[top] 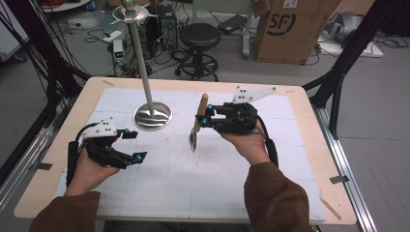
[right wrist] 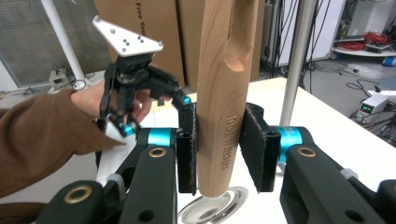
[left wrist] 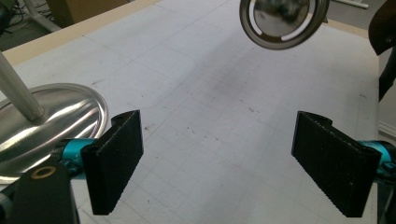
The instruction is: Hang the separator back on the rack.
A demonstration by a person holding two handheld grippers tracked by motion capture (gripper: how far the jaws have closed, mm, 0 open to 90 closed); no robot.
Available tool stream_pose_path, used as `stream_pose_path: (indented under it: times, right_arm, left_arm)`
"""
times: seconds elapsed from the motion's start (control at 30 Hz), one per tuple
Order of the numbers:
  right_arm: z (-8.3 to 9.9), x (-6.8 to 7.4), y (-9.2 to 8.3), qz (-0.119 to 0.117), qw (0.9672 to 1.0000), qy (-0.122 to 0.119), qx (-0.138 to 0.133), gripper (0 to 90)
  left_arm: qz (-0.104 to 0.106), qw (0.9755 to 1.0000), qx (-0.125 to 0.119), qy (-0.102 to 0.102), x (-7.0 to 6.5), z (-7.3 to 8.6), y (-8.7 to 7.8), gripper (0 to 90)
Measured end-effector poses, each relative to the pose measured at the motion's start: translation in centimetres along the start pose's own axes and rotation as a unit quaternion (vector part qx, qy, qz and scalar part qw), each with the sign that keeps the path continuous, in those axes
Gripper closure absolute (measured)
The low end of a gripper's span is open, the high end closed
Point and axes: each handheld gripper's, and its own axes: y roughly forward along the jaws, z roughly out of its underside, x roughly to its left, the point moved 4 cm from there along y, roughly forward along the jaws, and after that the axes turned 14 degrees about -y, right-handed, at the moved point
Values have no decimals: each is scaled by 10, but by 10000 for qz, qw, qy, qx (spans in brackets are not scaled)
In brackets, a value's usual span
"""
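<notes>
High view: my right gripper [top: 202, 119] clamps the wooden-handled tool [top: 197, 123] upright.
Left gripper [top: 133, 145] gapes empty, near the stand base [top: 152, 116].

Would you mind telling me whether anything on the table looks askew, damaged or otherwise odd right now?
Nothing stands out. The stand sits upright on the mat, the right tongs grip the wooden-handled utensil above the mat, and the left tongs hang open. No spills or damage visible.

stand pole [top: 140, 58] blocks rear-left, mat [top: 193, 179] front open
</notes>
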Motion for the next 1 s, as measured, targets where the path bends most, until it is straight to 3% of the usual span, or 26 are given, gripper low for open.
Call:
stream_pose_path:
  times: [0.37,0.53,1.0]
  right_arm:
    - [-30,-27,9,53,9999,-84,113,686]
    - [-41,-38,14,101,9997,-74,209,686]
    - [-74,-64,33,146,9992,-146,342,685]
  left_arm:
    - [31,10000,36,-8,2,0,1,171]
    - [32,9999,-86,-99,3,-1,-3,171]
    - [64,9998,-194,-81,3,-2,-10,169]
